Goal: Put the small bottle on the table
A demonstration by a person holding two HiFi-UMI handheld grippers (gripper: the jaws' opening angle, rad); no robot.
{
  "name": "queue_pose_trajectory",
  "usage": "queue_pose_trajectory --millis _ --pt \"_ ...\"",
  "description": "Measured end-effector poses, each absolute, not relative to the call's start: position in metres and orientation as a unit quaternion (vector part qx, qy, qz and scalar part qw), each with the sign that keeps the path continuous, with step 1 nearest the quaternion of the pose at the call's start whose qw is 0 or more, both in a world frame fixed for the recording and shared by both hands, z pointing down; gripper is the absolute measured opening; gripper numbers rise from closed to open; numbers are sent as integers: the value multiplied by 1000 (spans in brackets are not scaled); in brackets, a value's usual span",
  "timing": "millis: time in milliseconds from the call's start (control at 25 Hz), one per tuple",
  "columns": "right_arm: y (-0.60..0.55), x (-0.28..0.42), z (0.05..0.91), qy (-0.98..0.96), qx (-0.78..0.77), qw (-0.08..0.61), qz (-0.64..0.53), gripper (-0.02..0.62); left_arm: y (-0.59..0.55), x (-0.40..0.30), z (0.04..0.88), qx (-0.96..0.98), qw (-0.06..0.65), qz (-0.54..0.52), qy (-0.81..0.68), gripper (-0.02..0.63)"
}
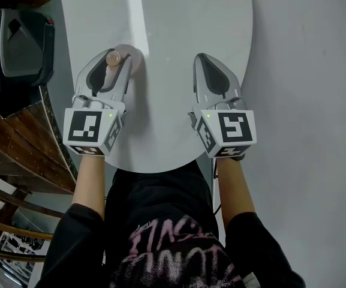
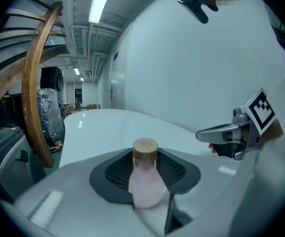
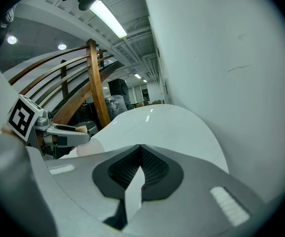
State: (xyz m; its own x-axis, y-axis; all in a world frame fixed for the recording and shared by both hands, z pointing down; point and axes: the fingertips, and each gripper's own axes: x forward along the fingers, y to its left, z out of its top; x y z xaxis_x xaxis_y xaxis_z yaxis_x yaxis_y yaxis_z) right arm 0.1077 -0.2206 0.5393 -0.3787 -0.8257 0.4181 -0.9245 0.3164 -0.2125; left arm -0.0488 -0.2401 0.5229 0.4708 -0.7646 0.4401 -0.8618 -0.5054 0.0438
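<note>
A small pink bottle [image 1: 129,60] with a tan cap [image 1: 114,57] stands upright between the jaws of my left gripper [image 1: 110,62], over the left side of the white oval table [image 1: 178,23]. In the left gripper view the bottle [image 2: 147,184] fills the gap between the dark pads, and the left gripper [image 2: 145,169] is shut on it. I cannot tell if its base touches the tabletop. My right gripper [image 1: 204,62] hovers over the table's right side, shut with nothing in it [image 3: 141,152]. The bottle [image 3: 89,147] also shows from the right gripper view.
A curved wooden stair rail [image 1: 23,149] and a dark grey bin [image 1: 17,47] stand left of the table. Grey floor [image 1: 310,71] lies to the right. The table's near edge [image 1: 155,170] is just in front of the person's body.
</note>
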Motion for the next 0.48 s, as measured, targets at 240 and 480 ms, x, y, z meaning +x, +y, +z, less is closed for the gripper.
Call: queue_pose_trajectory --millis 240,480 --pt "-216 107 543 -804 543 118 212 14 -236 -48 524 849 125 183 -479 153" --pt "-212 105 544 -803 544 119 211 14 -235 -49 524 848 118 185 -482 154"
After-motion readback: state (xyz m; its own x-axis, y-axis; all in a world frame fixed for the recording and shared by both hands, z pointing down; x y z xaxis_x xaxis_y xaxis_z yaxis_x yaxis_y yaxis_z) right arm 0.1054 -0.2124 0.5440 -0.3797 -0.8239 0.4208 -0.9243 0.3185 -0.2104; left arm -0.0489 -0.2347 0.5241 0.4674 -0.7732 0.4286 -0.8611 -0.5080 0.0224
